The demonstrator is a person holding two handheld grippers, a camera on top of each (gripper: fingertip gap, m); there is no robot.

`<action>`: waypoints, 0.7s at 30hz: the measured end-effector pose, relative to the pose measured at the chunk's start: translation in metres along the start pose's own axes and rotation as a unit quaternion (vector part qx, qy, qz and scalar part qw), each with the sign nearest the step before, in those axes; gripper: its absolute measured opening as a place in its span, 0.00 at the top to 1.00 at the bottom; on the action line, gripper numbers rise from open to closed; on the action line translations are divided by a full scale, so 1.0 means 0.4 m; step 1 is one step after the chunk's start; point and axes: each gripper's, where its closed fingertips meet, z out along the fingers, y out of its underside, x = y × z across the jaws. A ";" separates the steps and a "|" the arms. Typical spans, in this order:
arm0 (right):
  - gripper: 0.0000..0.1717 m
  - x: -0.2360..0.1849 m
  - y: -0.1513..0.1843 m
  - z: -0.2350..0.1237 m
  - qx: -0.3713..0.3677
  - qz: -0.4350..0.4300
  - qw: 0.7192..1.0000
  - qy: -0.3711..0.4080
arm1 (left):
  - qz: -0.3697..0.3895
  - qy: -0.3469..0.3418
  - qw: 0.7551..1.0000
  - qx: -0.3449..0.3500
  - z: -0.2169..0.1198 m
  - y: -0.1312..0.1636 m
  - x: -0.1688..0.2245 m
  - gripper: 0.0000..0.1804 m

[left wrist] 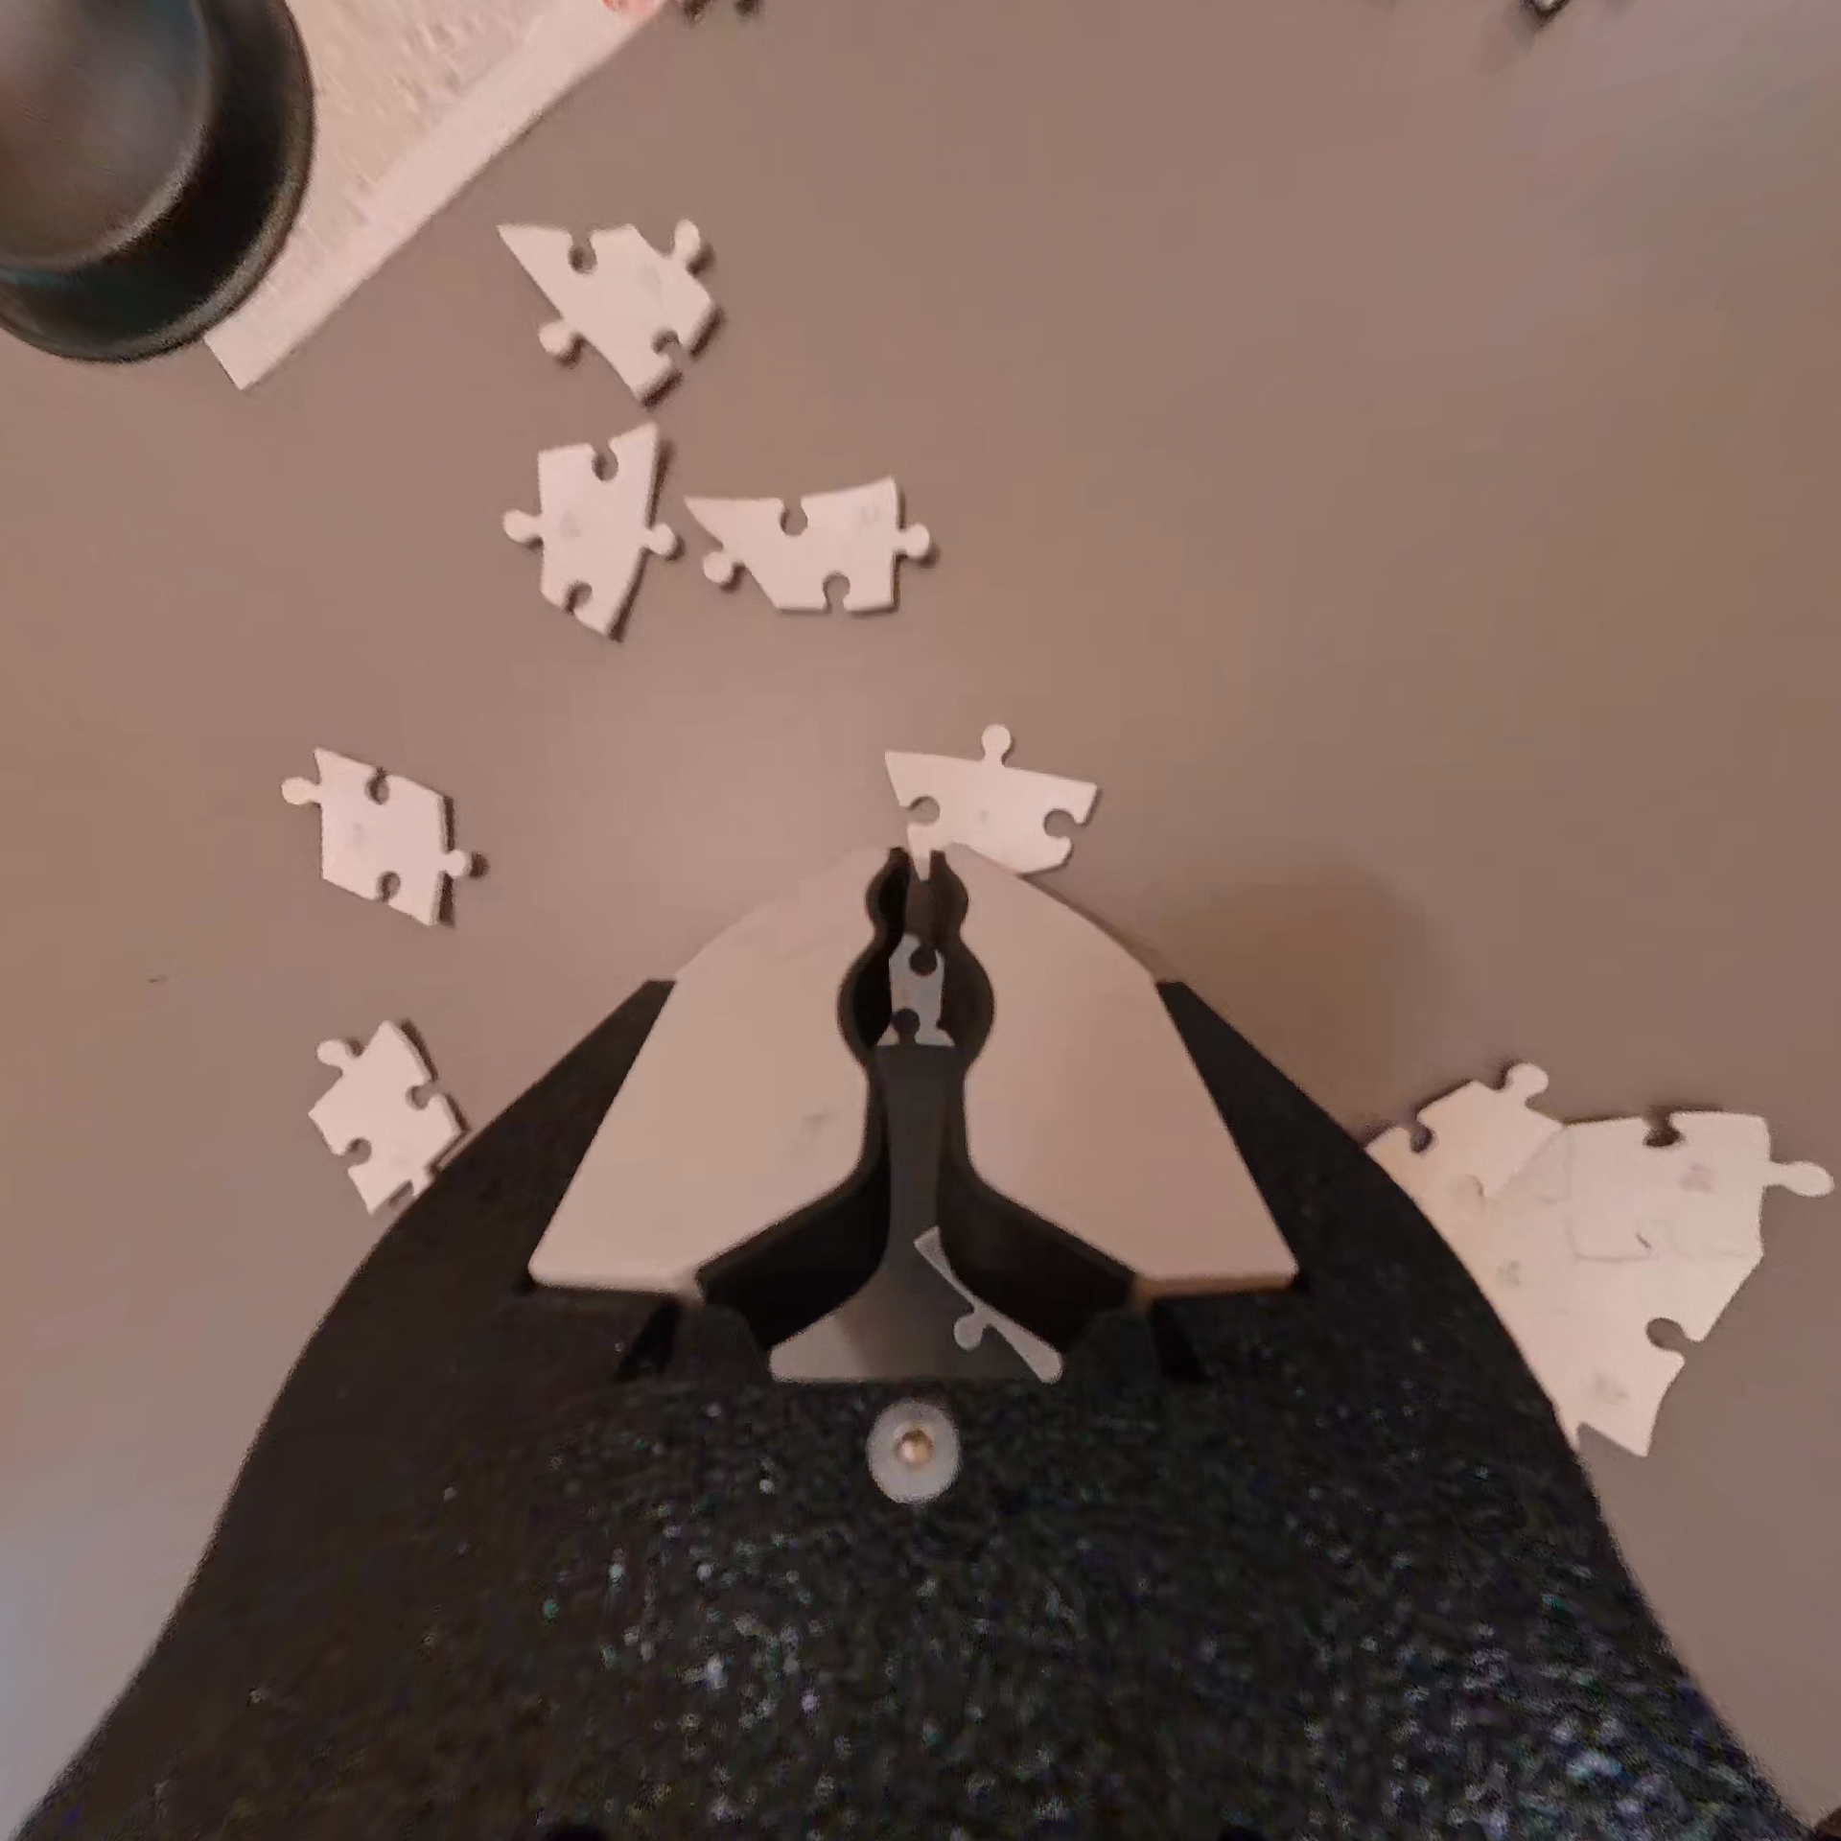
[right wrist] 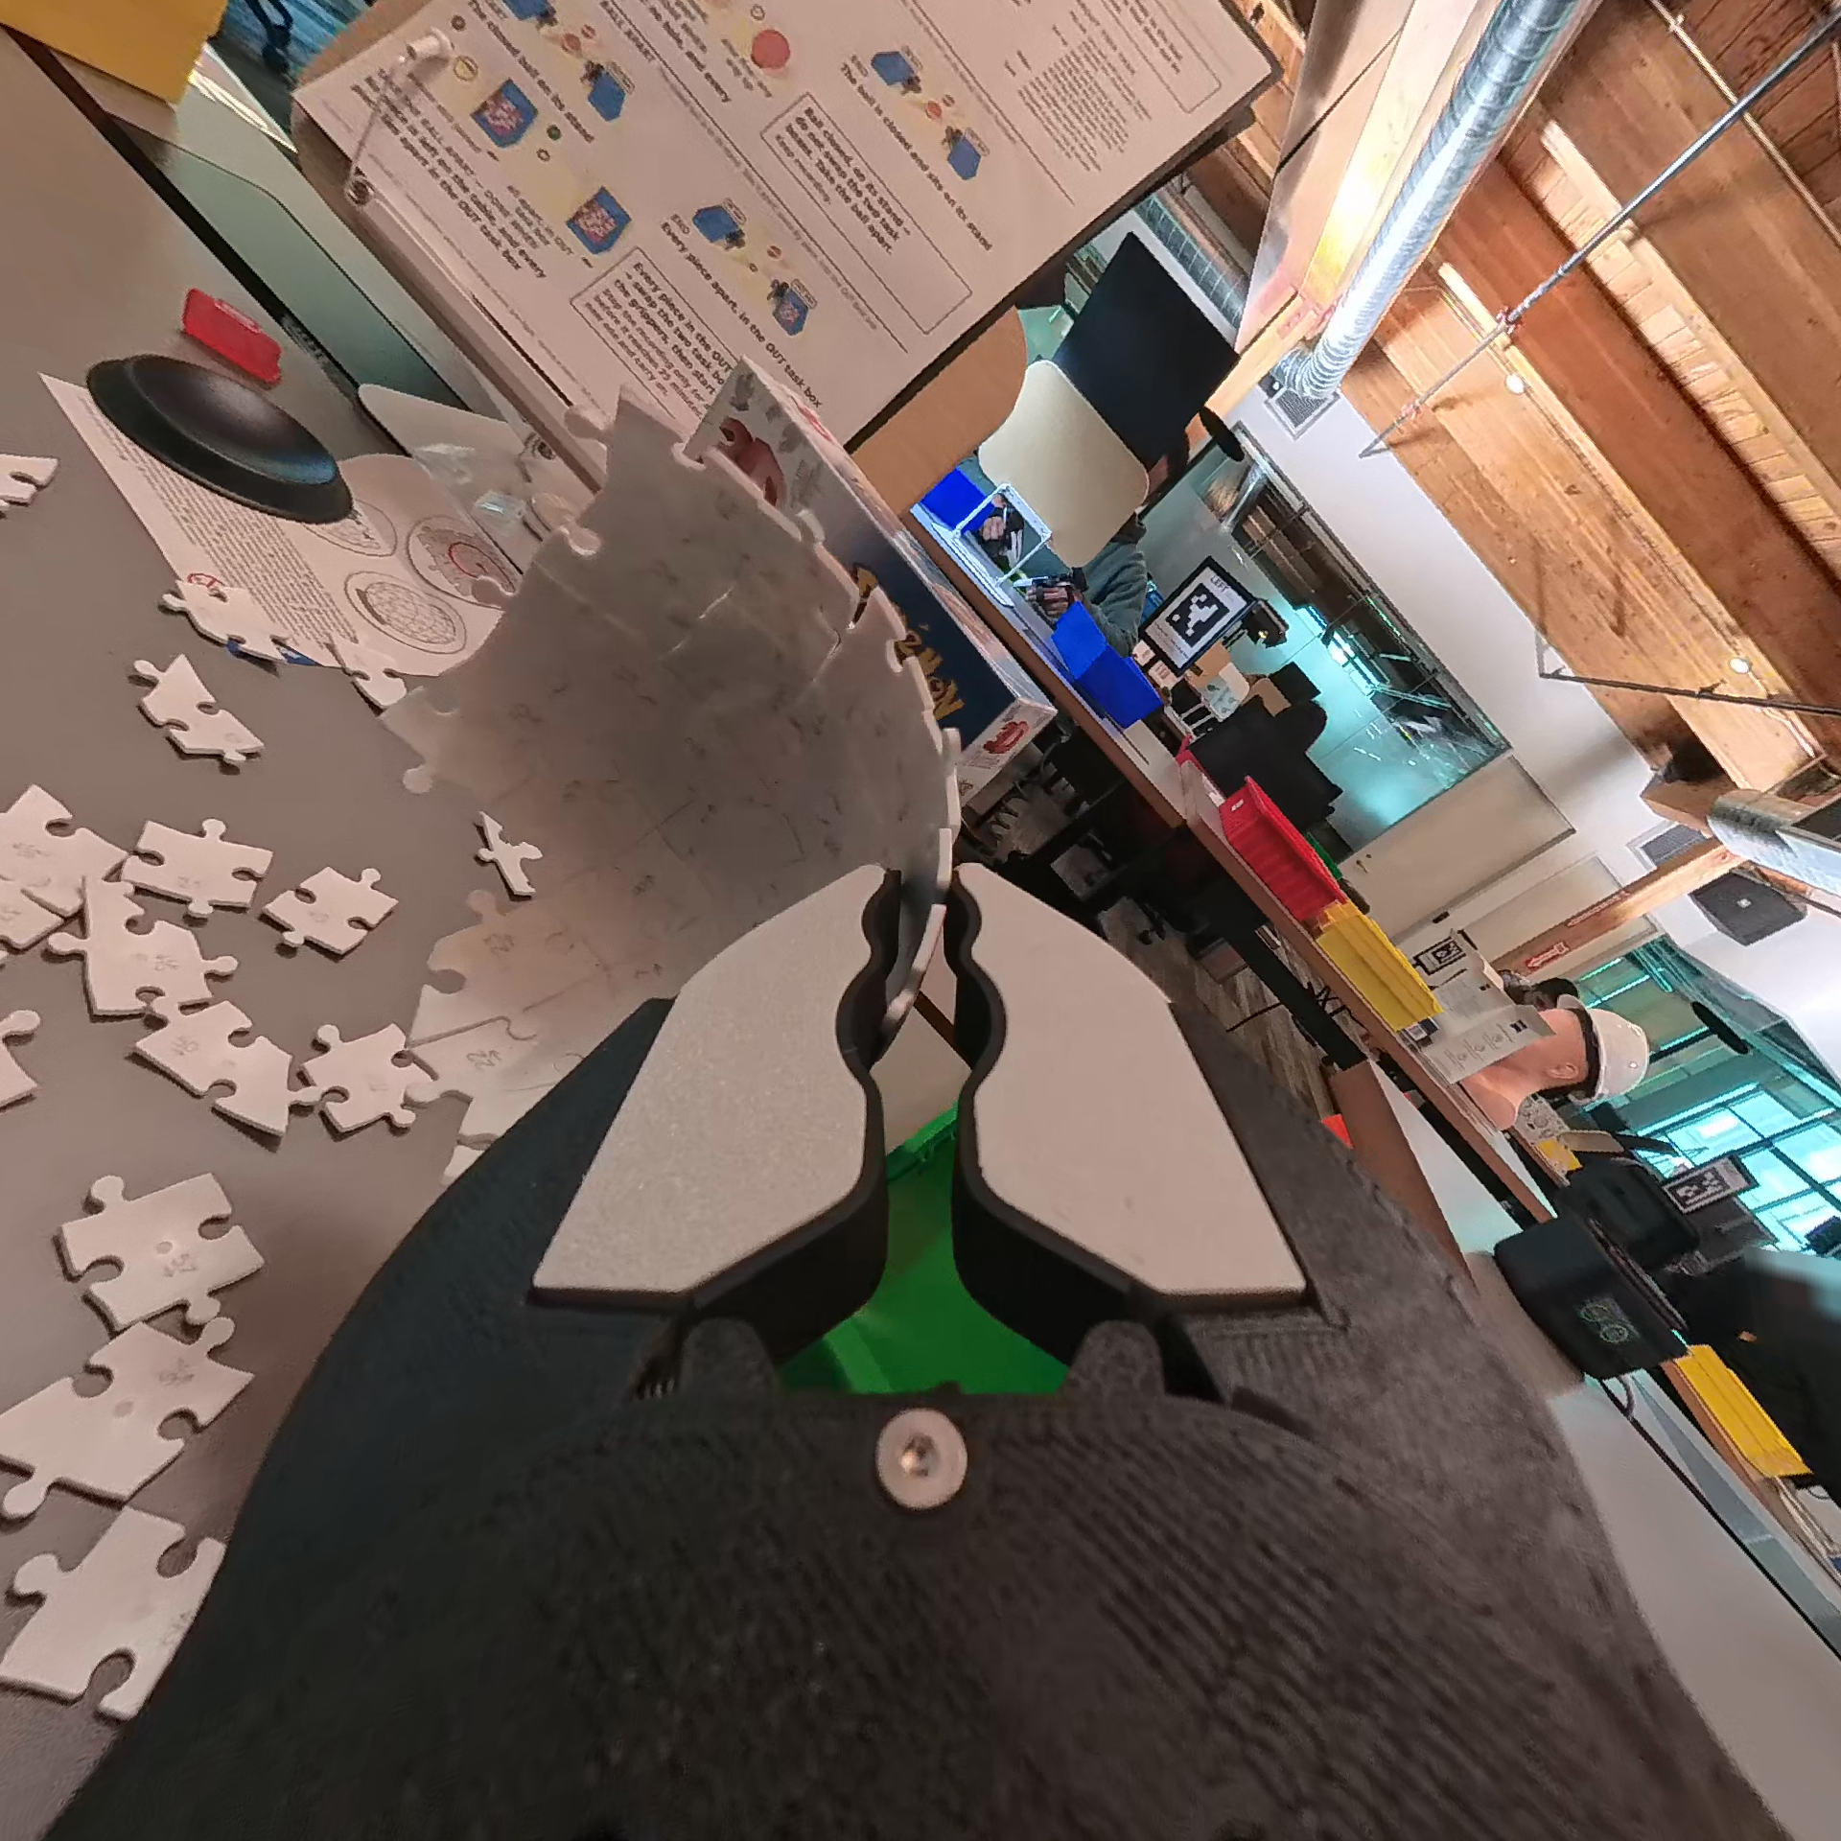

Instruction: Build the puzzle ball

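In the left wrist view my left gripper (left wrist: 921,862) points down at a grey table (left wrist: 1295,498). Its fingertips are closed on the lower edge of a white puzzle piece (left wrist: 996,802). Other loose white pieces (left wrist: 598,528) lie around it, and more show in shadow through the gap behind the fingertips. In the right wrist view my right gripper (right wrist: 921,887) is shut on the rim of a curved, partly assembled white puzzle shell (right wrist: 677,677). It holds the shell up above the table (right wrist: 60,249), and one printed coloured piece (right wrist: 767,438) sits at the shell's top edge.
A black round stand (left wrist: 130,169) sits on a printed sheet (left wrist: 418,130) at the far left; it also shows in the right wrist view (right wrist: 214,438). A joined patch of pieces (left wrist: 1614,1255) lies at the right. Loose pieces (right wrist: 199,867), a blue box (right wrist: 936,677) and a board (right wrist: 747,149) lie beyond. Spacing between my two grippers at the tips: around 40 cm.
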 end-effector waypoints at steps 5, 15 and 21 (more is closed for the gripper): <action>0.95 -0.008 0.005 0.007 -0.003 0.001 1.000 -0.005 | 0.028 -0.013 0.999 -0.030 0.001 0.034 0.025 1.00; 0.95 -0.019 0.007 0.014 -0.006 -0.001 1.000 -0.011 | 0.017 -0.043 0.999 -0.004 -0.014 0.014 0.033 0.99; 0.95 -0.023 0.007 0.016 -0.007 -0.003 1.000 -0.013 | -0.002 -0.069 0.998 0.010 0.019 -0.009 0.008 0.98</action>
